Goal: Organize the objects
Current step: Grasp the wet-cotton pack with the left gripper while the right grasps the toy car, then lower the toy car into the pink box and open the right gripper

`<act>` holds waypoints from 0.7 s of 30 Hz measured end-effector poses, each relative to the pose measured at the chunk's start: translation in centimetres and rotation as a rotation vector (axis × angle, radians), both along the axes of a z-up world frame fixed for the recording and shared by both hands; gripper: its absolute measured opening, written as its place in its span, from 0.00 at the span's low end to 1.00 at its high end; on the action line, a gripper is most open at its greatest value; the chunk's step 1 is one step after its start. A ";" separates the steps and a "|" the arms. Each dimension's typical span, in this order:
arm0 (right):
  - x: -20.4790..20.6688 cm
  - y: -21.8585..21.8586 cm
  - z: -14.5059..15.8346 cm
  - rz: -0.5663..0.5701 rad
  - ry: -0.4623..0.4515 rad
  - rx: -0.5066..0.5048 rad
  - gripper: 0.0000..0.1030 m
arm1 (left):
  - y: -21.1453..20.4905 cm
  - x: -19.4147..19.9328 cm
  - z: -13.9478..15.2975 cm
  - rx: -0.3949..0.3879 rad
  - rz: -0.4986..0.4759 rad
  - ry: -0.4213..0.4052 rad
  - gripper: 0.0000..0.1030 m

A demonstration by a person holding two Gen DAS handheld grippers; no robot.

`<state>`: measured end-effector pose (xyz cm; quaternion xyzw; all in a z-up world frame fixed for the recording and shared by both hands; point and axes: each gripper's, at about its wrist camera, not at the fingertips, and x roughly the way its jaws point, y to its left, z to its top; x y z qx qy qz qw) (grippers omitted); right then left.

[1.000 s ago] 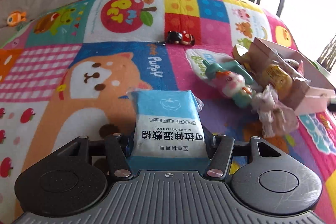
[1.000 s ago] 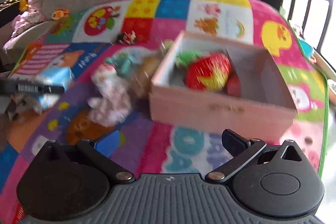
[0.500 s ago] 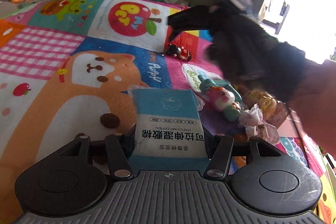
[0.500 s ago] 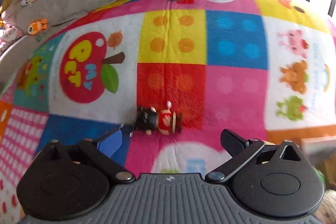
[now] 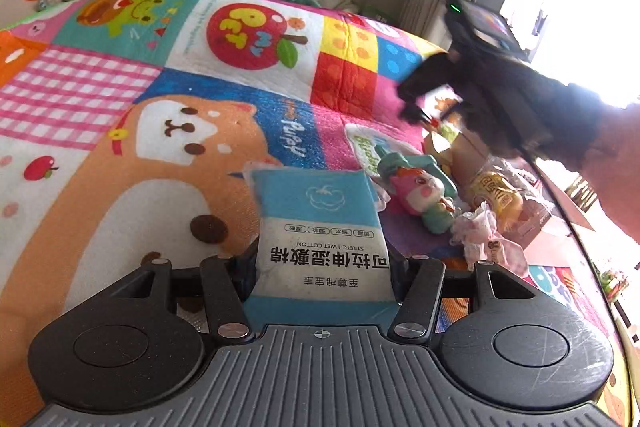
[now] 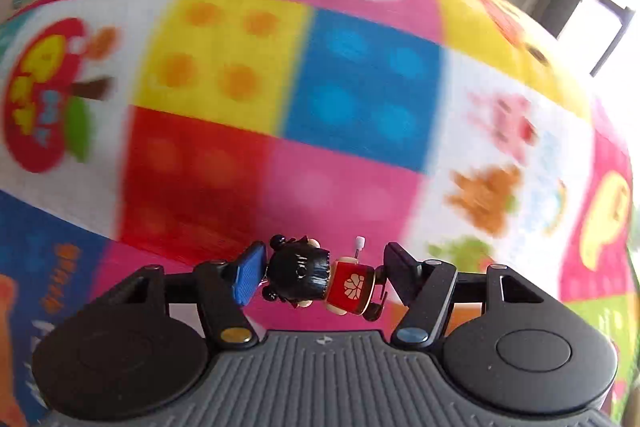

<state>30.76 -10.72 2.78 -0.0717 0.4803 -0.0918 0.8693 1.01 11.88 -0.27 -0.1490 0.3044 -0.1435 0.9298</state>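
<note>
We're looking at a patchwork mat with pink gingham, a red apple and yellow, red and blue dotted squares. The wet-cotton pack is sky blue over white with dark lettering. The little figurine has glossy black hair and a red body bearing a white emblem; beside it we see a blue pad.

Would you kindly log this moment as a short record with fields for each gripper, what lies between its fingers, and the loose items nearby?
left gripper: shut on the blue wipes pack, held above the play mat
right gripper: jaws have just been closing; small doll lies between the fingers, blue pad at its head, a gap on the other side
loose items: plush toy, snack bag, pink box
</note>
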 end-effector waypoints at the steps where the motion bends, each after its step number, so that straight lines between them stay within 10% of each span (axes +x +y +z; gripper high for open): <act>1: -0.7 -1.0 -0.1 -0.021 0.009 0.019 0.63 | 0.0 0.0 0.0 0.000 0.000 0.000 0.59; 16: -20.6 4.0 1.4 0.343 0.073 0.275 0.62 | 0.3 0.2 0.0 -0.021 0.013 0.011 0.59; 21: -31.1 -1.1 7.3 0.373 -0.263 0.222 0.81 | -0.1 0.3 0.1 0.003 0.015 0.012 0.59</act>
